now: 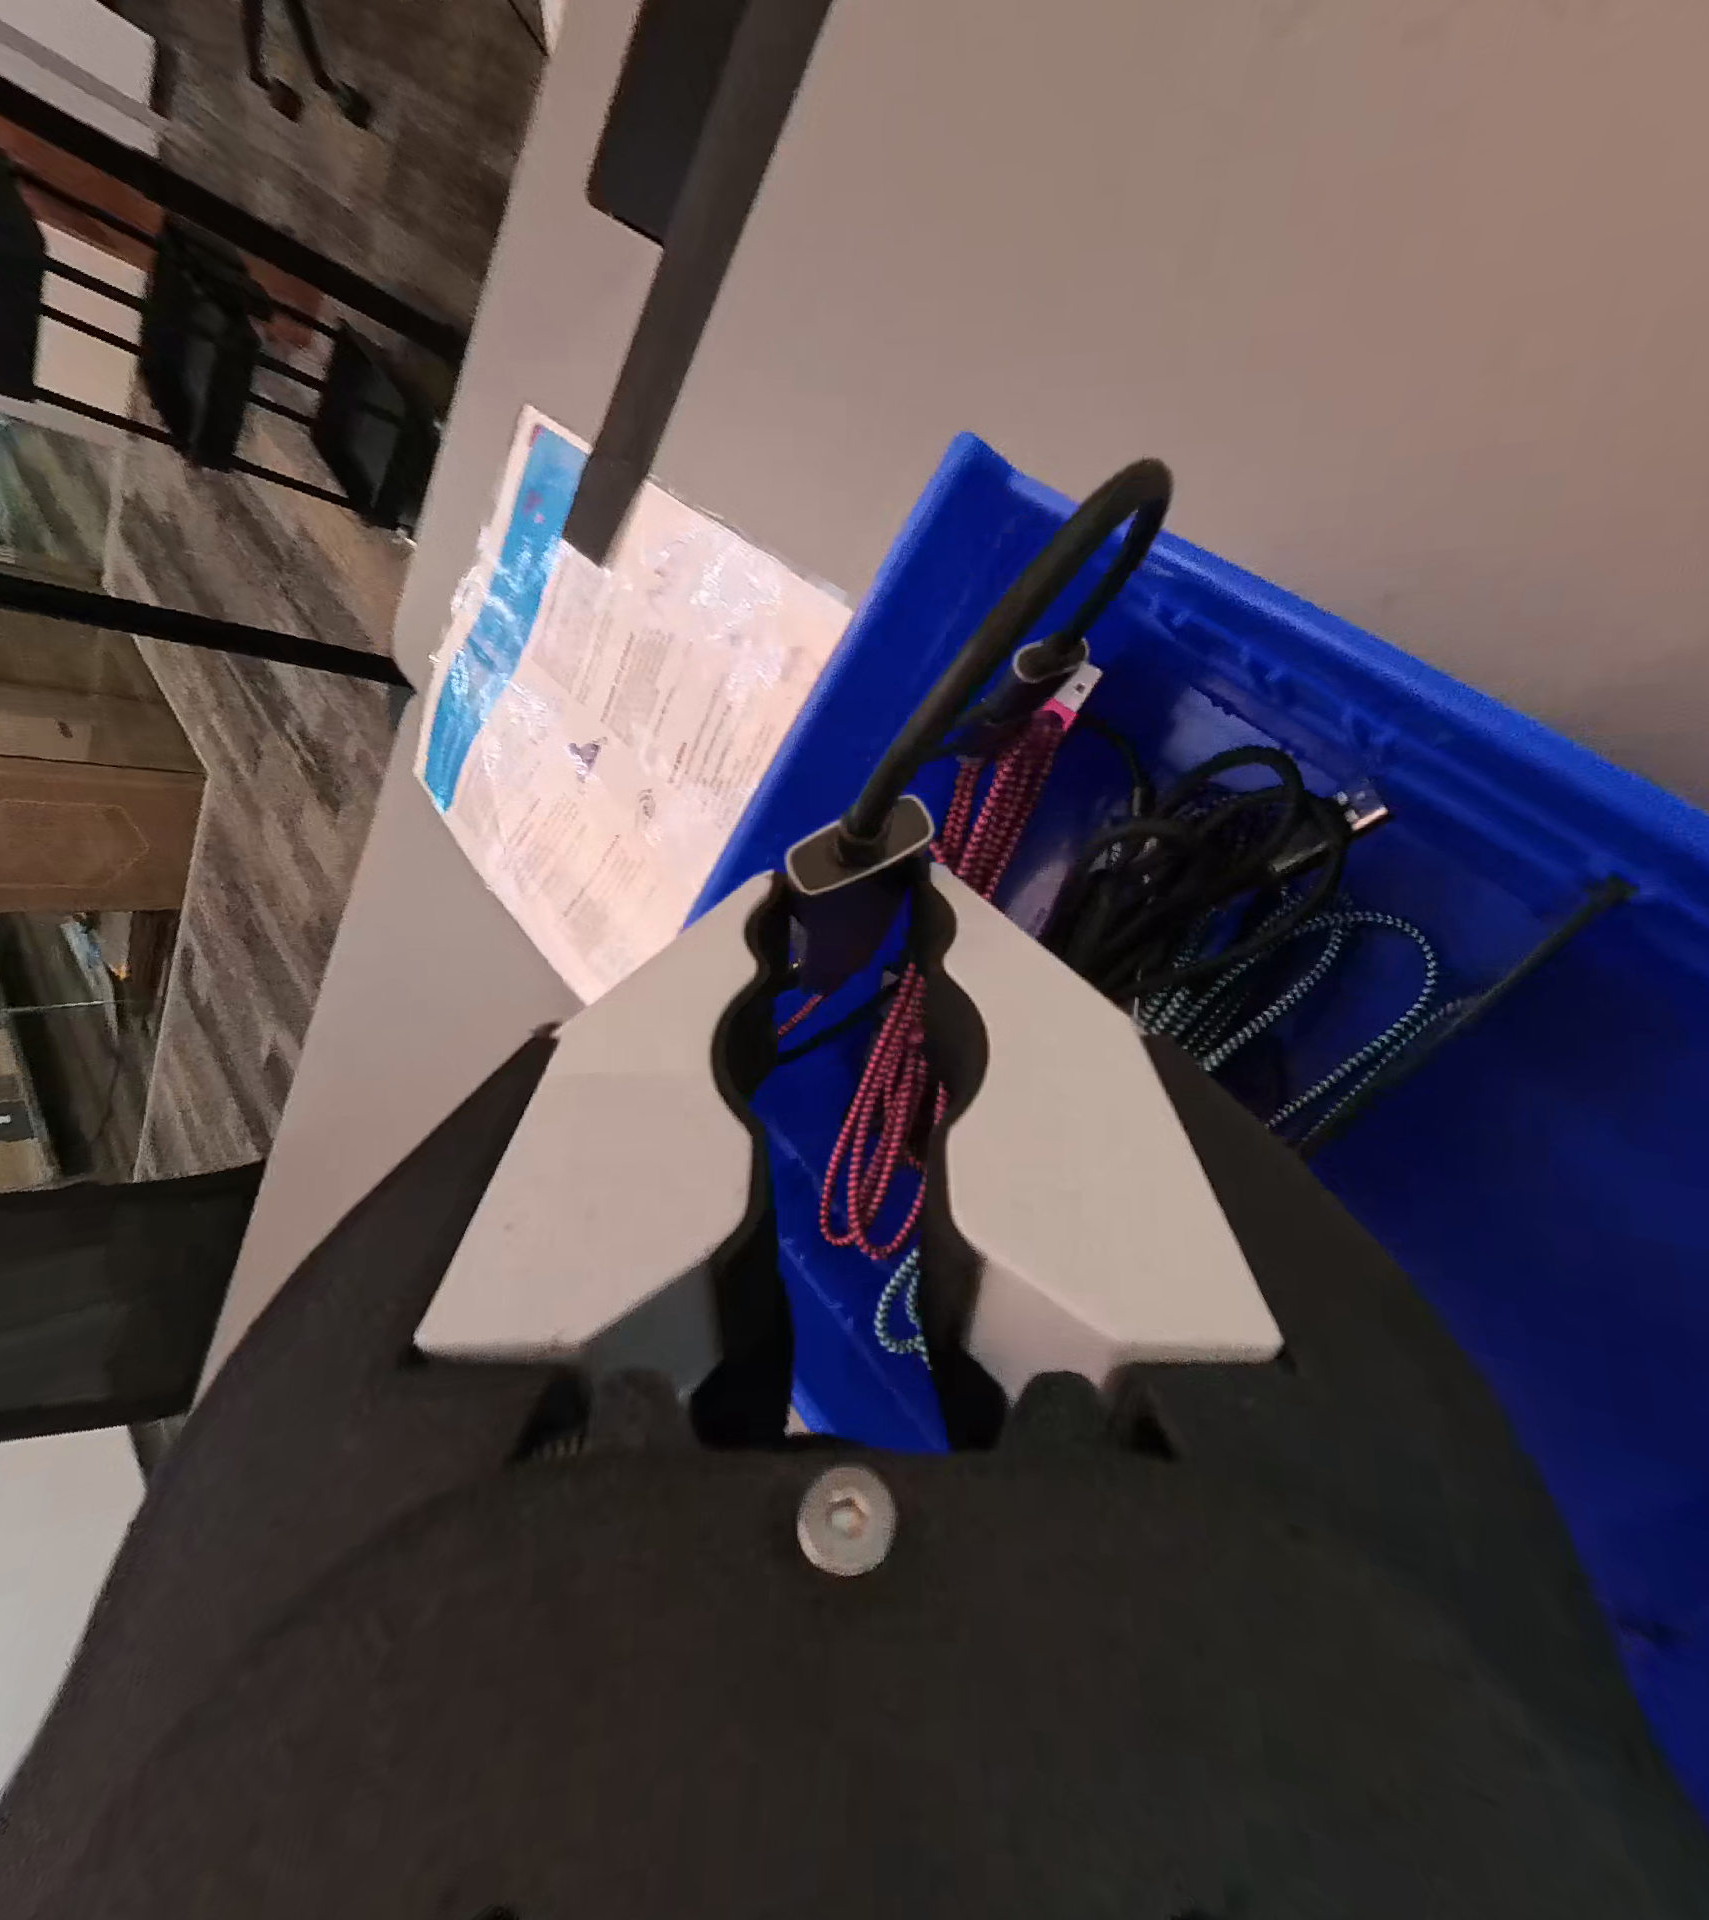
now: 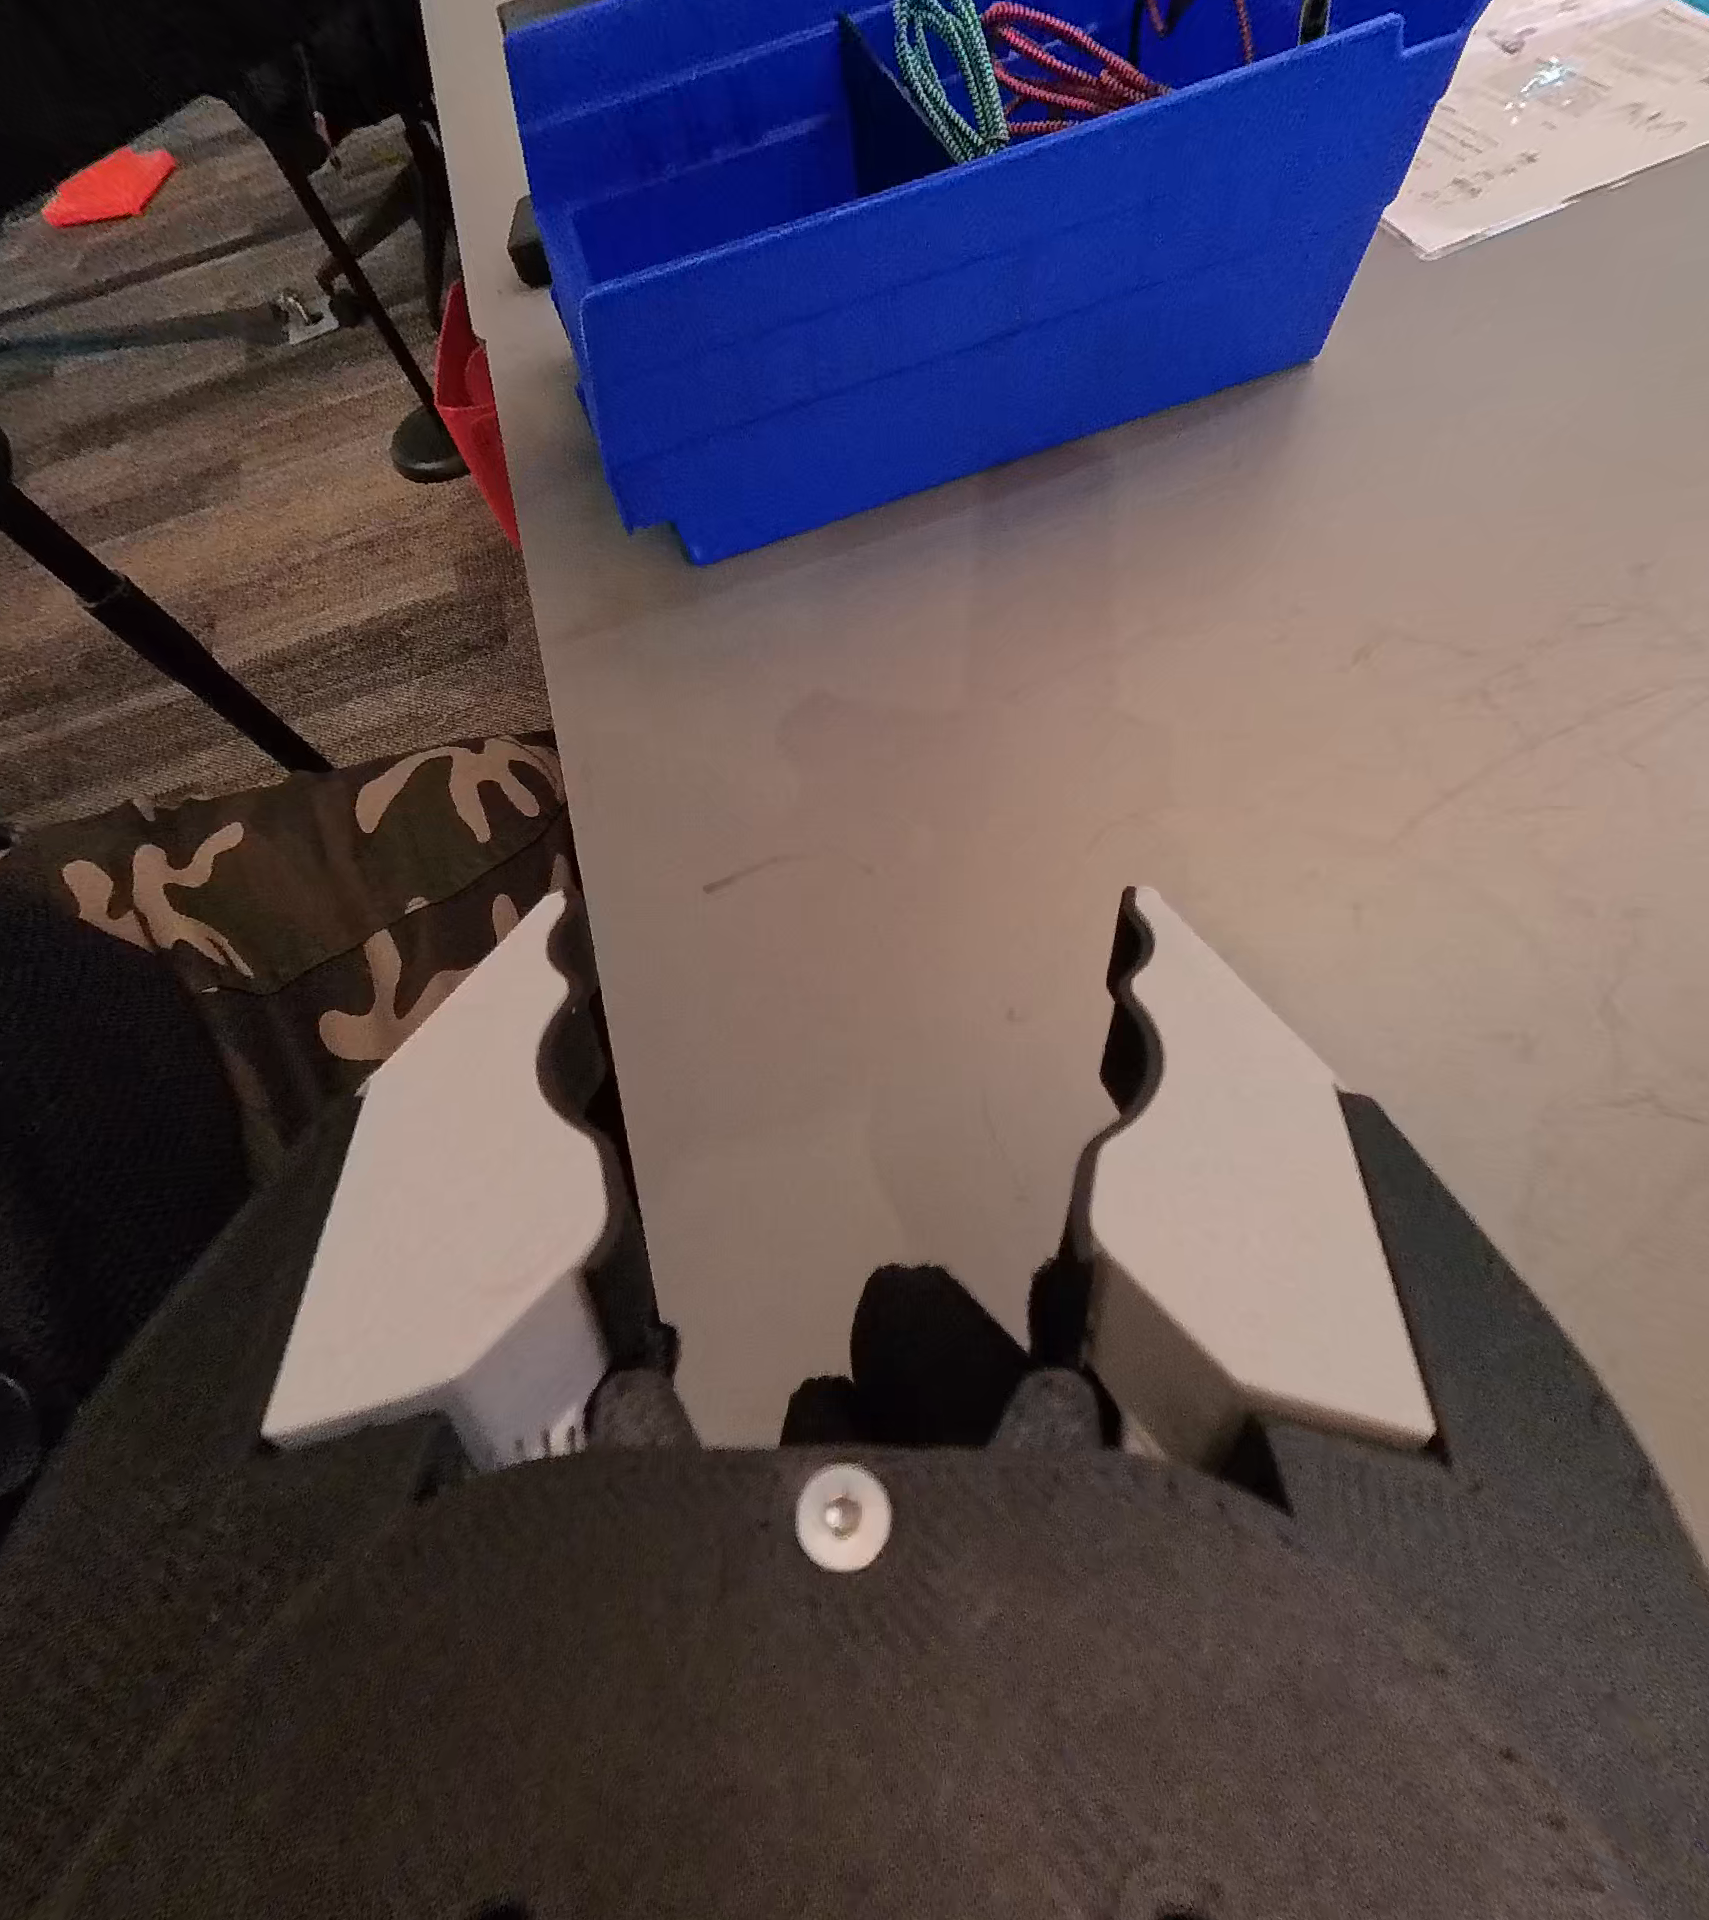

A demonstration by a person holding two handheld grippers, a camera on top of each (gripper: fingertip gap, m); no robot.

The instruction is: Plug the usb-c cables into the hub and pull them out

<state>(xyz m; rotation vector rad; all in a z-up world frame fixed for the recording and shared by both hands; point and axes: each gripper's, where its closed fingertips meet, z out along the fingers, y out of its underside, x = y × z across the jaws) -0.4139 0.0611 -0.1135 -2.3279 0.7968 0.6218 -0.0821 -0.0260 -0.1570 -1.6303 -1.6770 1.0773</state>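
In the left wrist view my left gripper (image 1: pixel 855 894) is shut on a dark grey USB hub (image 1: pixel 855 857), held above the blue bin (image 1: pixel 1556 1195). The hub's short black lead (image 1: pixel 1037 582) arcs up and ends in a plug (image 1: pixel 1047 665) over the bin. Inside the bin lie a red braided cable (image 1: pixel 891 1122), a black cable bundle (image 1: pixel 1214 831) and a teal-and-white braided cable (image 1: pixel 1349 987). In the right wrist view my right gripper (image 2: pixel 845 904) is open and empty, low over the grey table (image 2: pixel 1245 831), well short of the blue bin (image 2: pixel 933 343). Teal (image 2: pixel 943 62) and red (image 2: pixel 1068 73) cables show in it.
A plastic-covered printed sheet (image 1: pixel 621 707) lies on the table beside the bin; it also shows in the right wrist view (image 2: pixel 1556 114). The table's left edge (image 2: pixel 549 727) runs by my right gripper, with a camouflage-clad leg (image 2: pixel 310 894), chair legs and a red bin (image 2: pixel 471 416) beyond it. My right fingertips sit around 35 cm from my left ones.
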